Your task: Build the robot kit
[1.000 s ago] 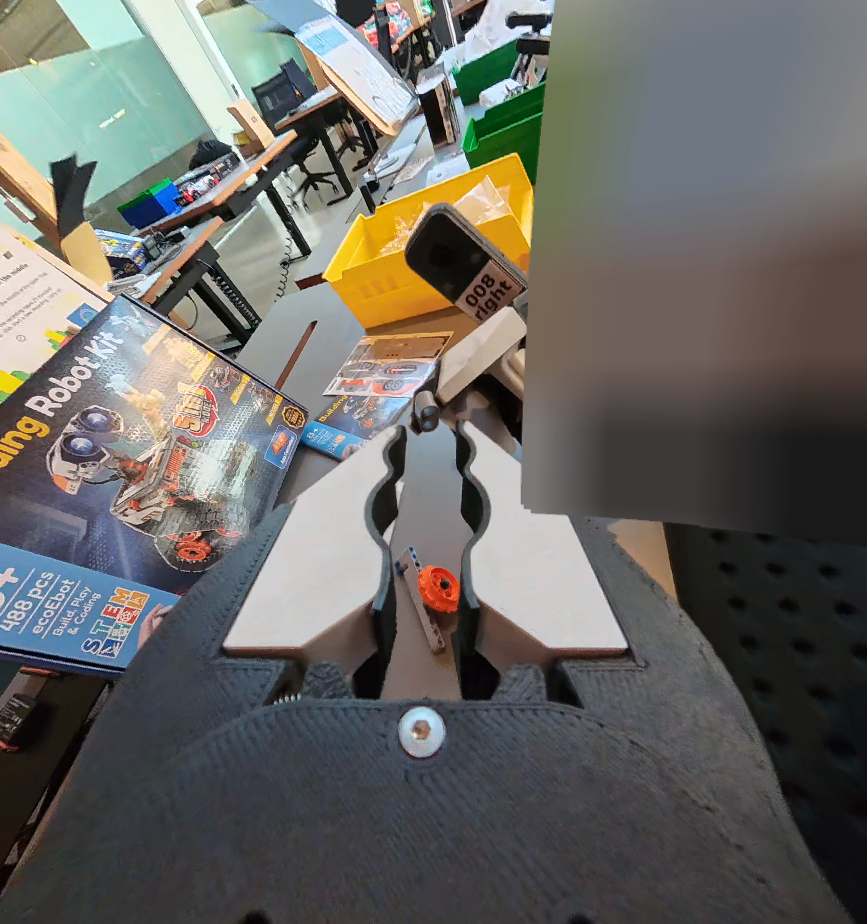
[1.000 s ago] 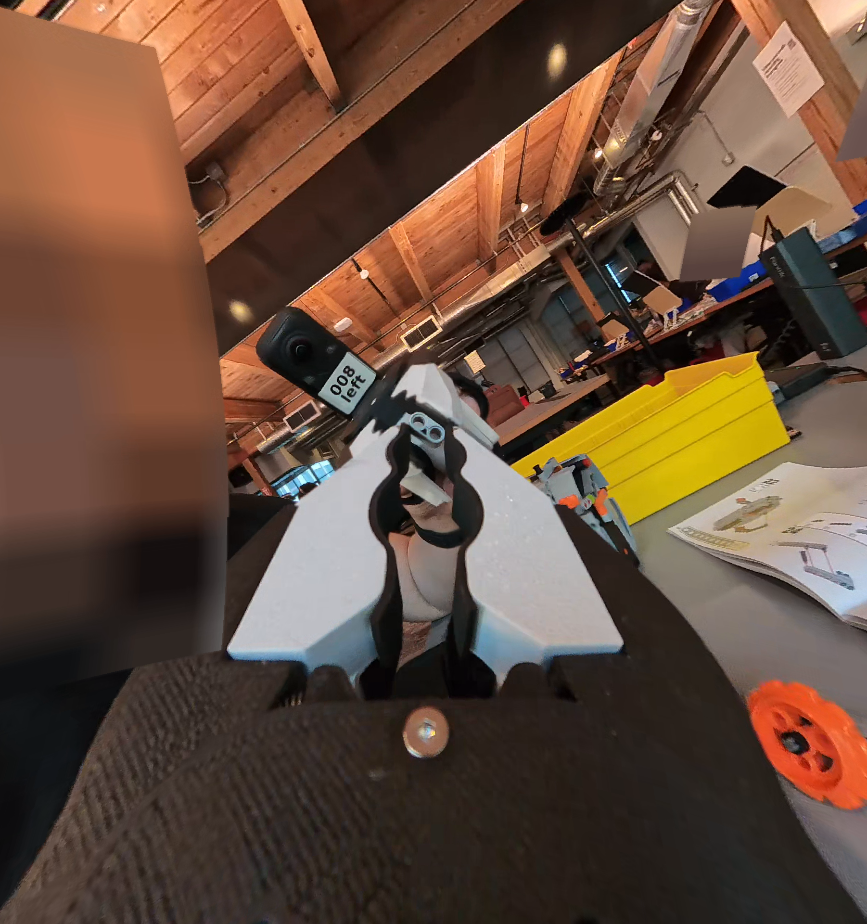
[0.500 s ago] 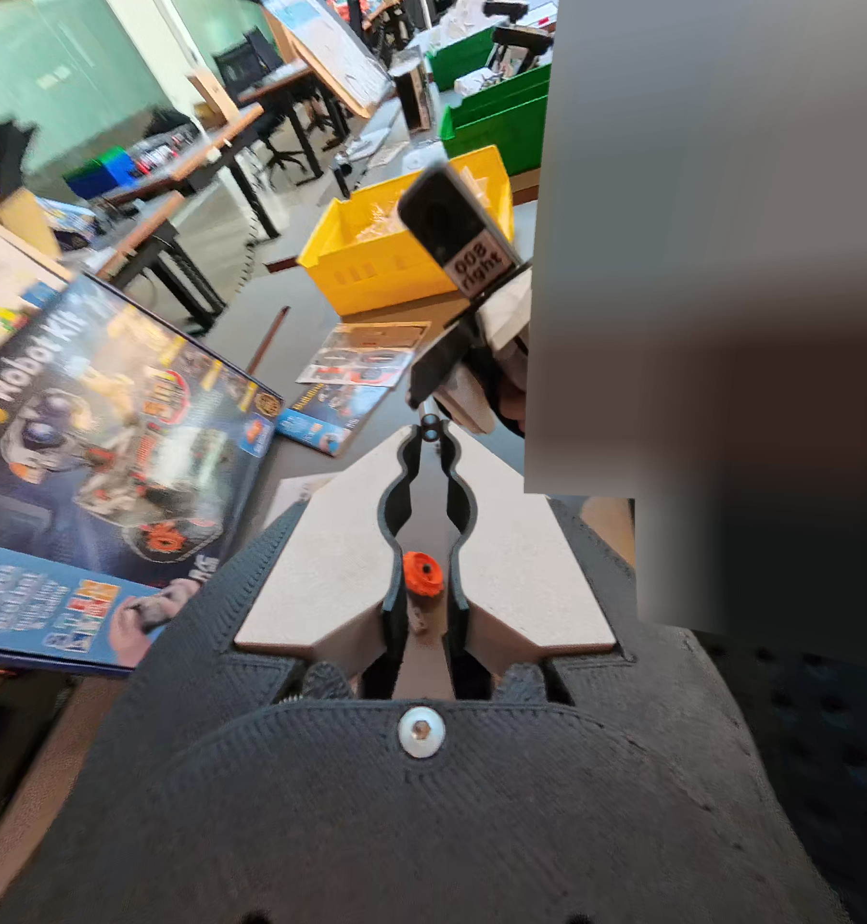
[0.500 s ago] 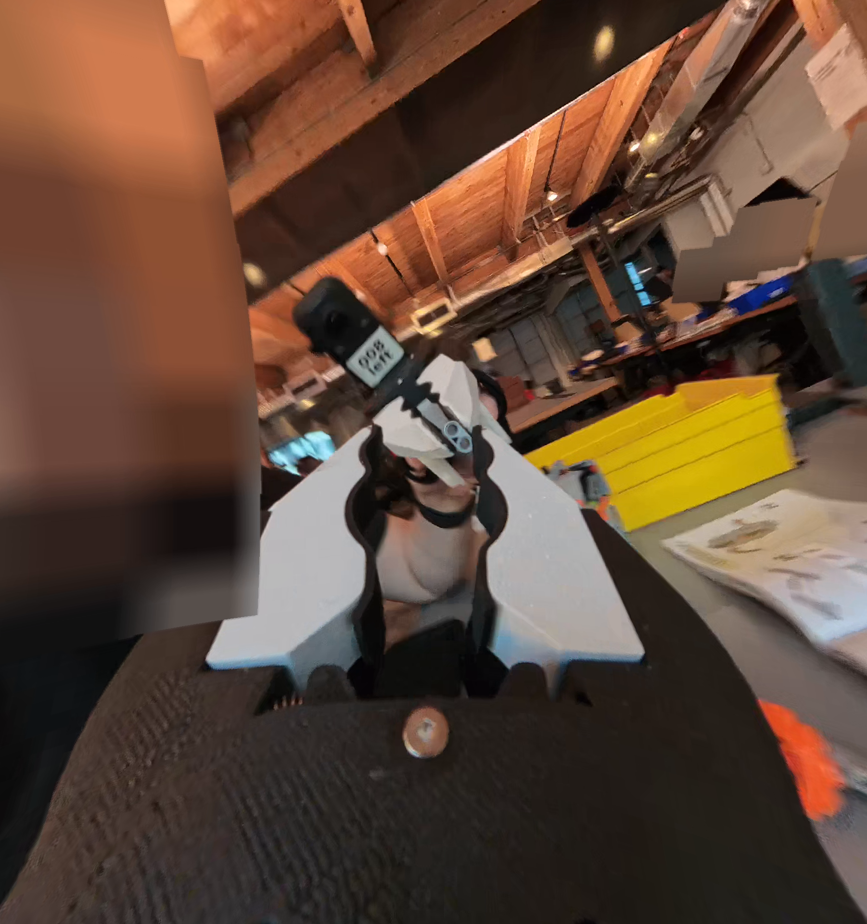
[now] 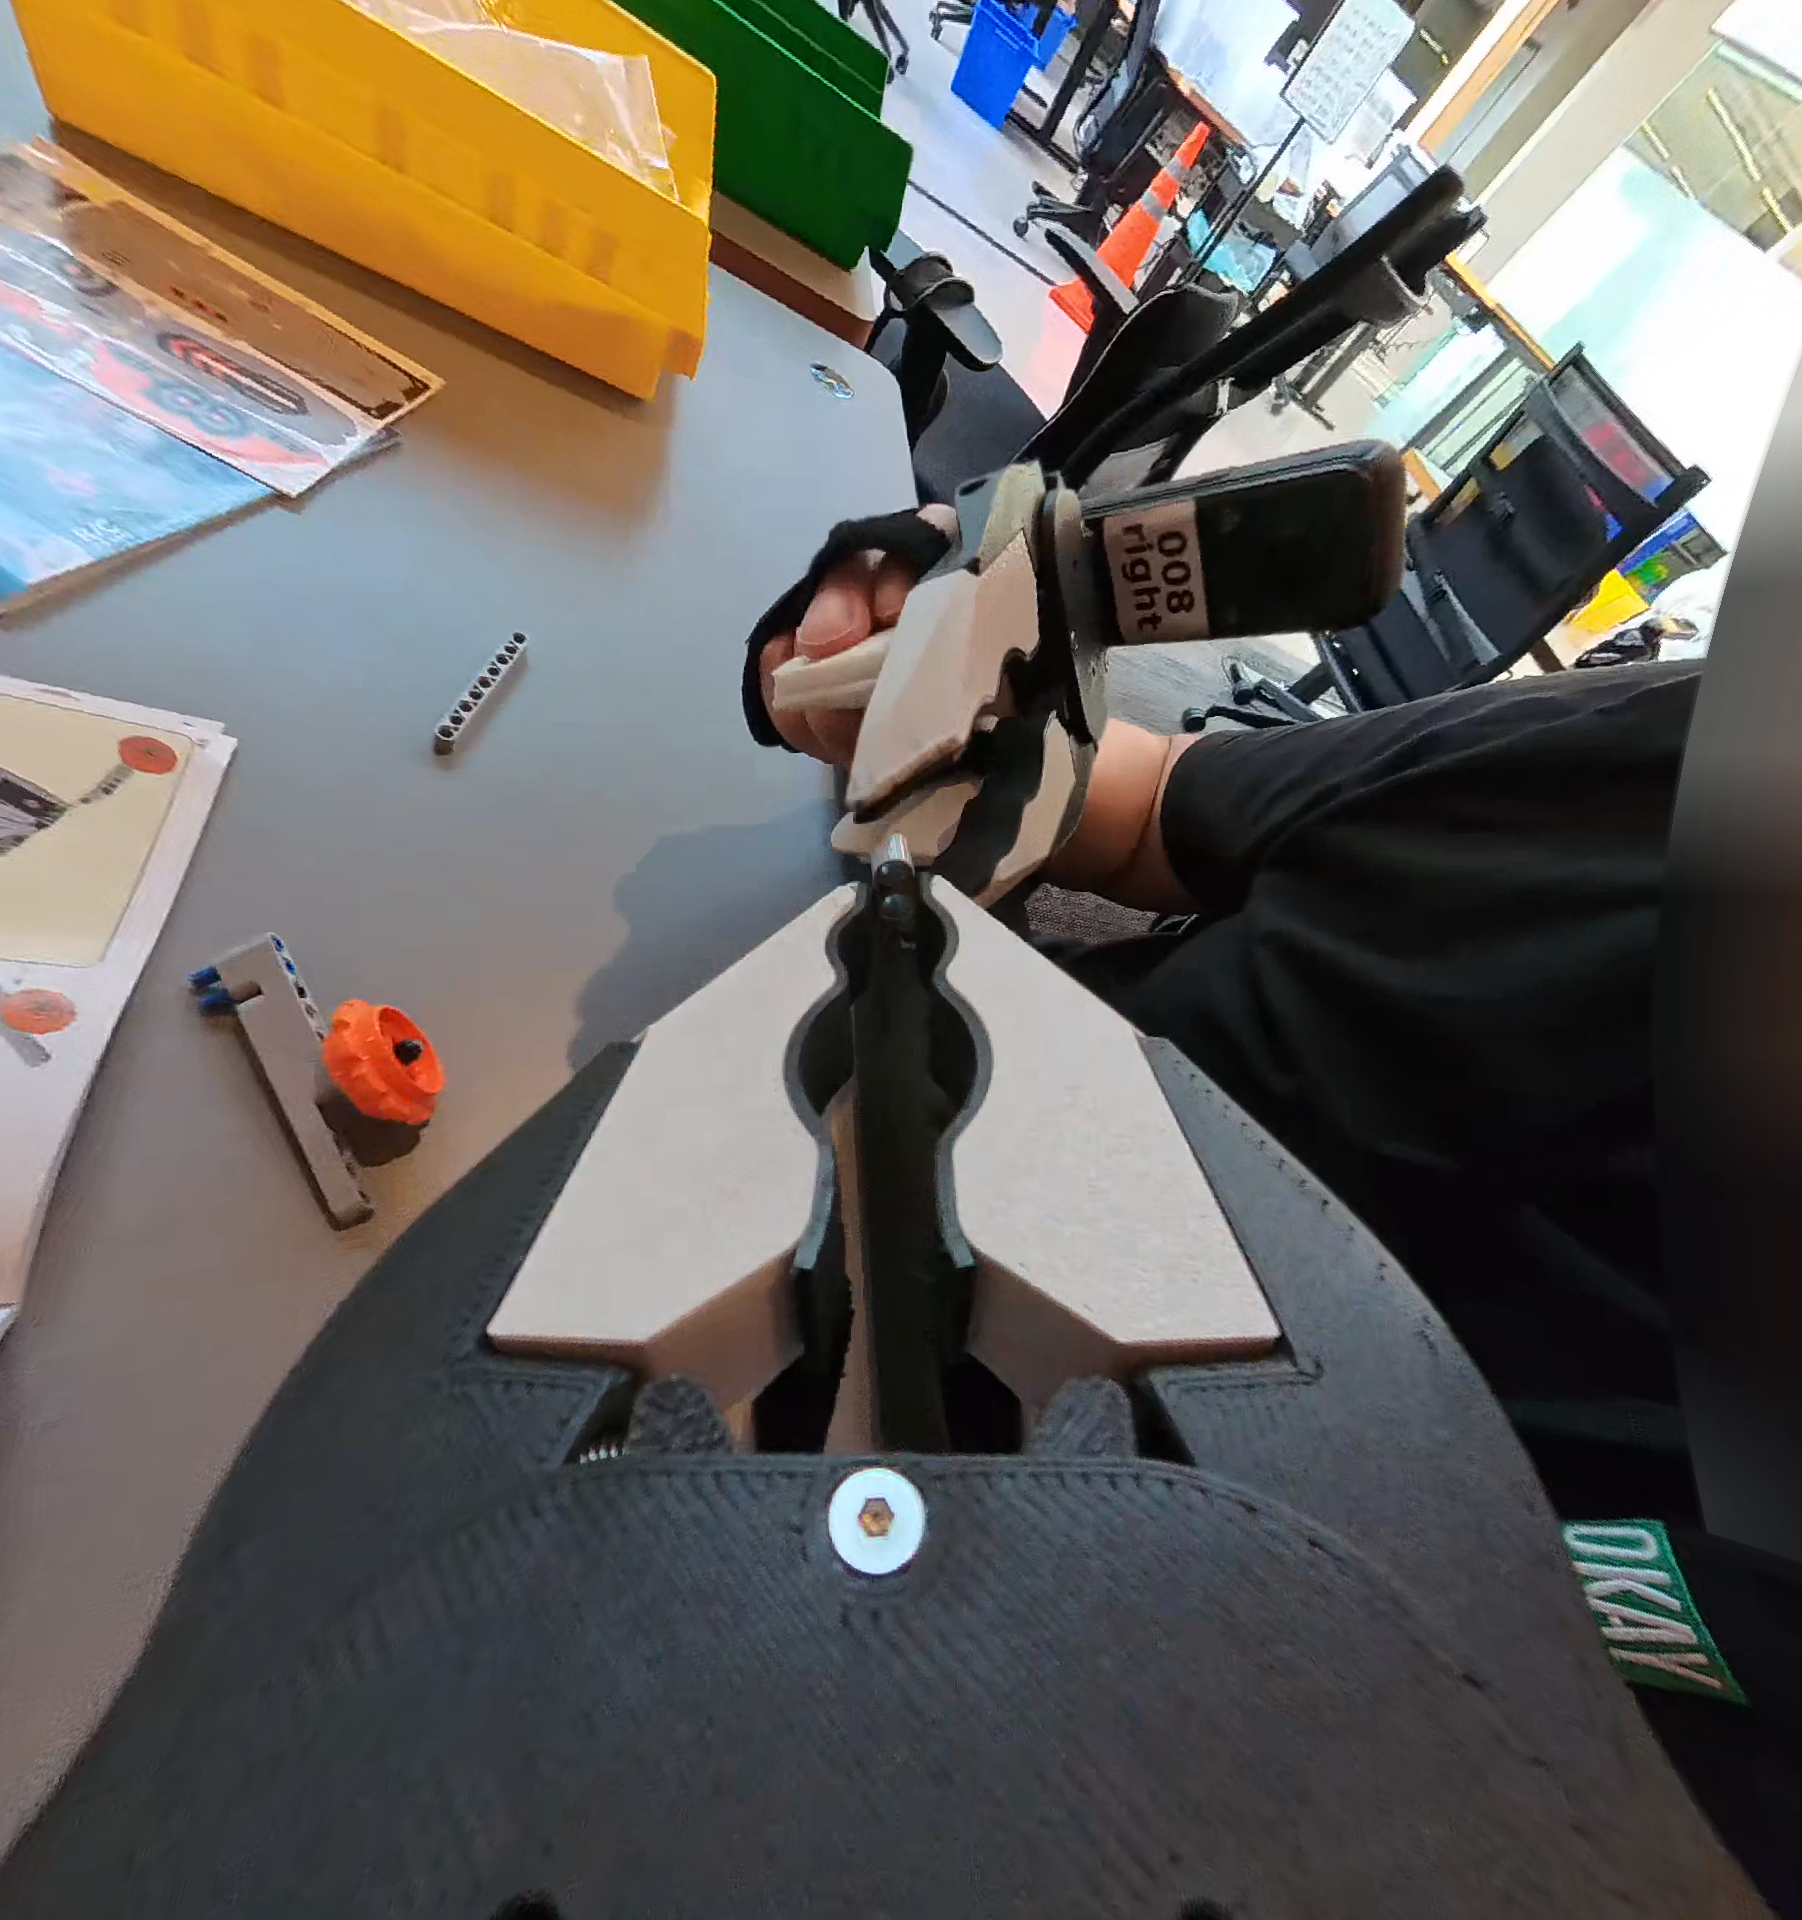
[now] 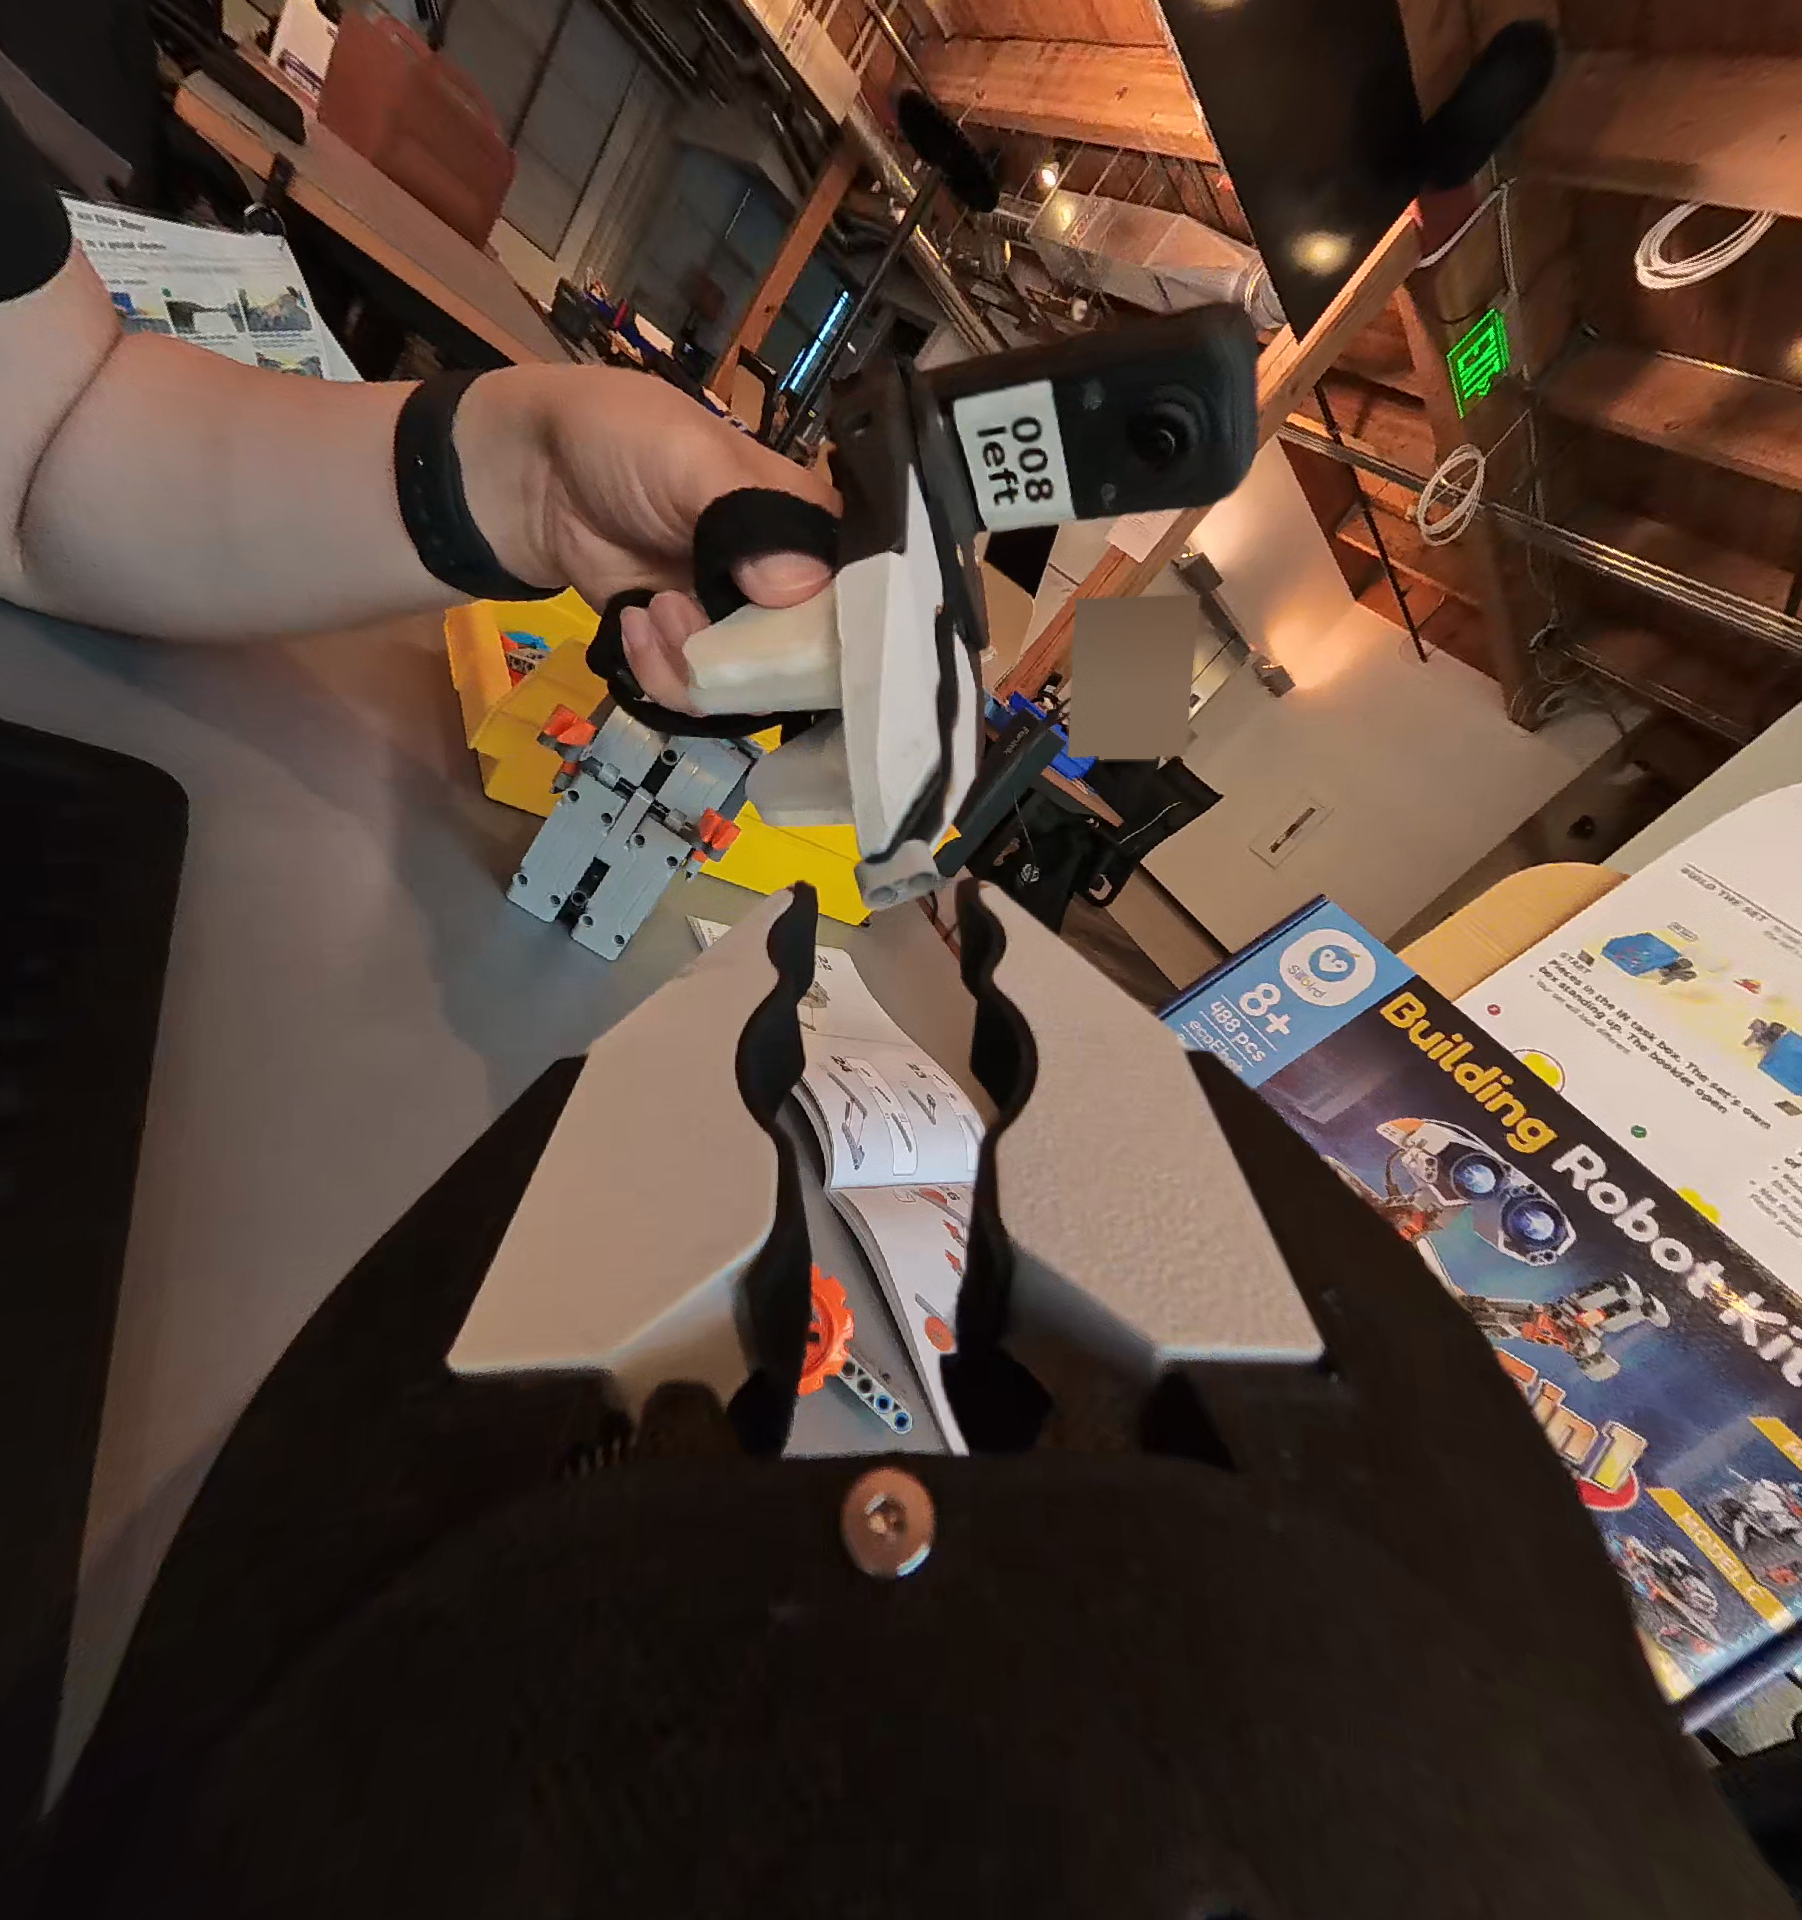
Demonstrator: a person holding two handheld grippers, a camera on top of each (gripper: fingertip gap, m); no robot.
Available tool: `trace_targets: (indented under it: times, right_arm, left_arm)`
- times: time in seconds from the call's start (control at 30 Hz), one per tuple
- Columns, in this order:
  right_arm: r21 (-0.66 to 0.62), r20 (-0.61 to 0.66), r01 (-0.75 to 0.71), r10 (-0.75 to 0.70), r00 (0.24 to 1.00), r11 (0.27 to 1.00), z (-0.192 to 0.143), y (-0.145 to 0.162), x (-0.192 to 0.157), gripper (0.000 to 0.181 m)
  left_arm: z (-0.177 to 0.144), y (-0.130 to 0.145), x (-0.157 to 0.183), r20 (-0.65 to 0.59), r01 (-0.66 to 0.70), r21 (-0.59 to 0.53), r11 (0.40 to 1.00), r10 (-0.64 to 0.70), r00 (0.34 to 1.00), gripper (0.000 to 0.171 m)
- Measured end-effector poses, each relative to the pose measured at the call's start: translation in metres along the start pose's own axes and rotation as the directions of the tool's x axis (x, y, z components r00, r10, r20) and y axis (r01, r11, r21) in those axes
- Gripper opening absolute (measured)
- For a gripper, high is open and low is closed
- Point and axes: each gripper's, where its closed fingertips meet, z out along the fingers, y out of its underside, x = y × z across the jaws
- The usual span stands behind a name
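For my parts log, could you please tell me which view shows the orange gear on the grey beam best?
The left wrist view: the orange gear lies unobstructed on the table, mounted on its grey beam. The right wrist view shows only a sliver between the right gripper fingers.

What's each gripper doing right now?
Left gripper: shut on a grey piece.
Right gripper: open, holding nothing.

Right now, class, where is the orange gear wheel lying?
In the left wrist view the orange gear wheel lies on the grey table, left of the left gripper, fixed to a grey beam beside the open instruction booklet.
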Motion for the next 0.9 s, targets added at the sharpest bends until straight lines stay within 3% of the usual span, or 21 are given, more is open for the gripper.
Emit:
trace_targets:
  times: [0.13, 0.8, 0.9]
  right_arm:
    - [-0.022, -0.001, 0.022, -0.022, 1.0, 1.0, 0.002, 0.003, -0.002, 0.014]
    - [-0.086, -0.088, 0.034, -0.042, 0.995, 0.996, 0.006, 0.011, 0.007, 0.014]
    - [-0.037, -0.1, 0.002, -0.006, 0.995, 0.999, 0.005, 0.004, 0.01, 0.015]
  left_arm:
    - [0.003, 0.004, -0.002, -0.006, 0.014, -0.024, 1.0, -0.014, 1.0, 0.005]
    - [0.002, -0.006, -0.014, 0.041, 0.023, 0.054, 0.998, -0.025, 0.999, 0.005]
    - [-0.004, -0.012, -0.011, 0.036, 0.009, 0.072, 0.997, -0.011, 0.999, 0.006]
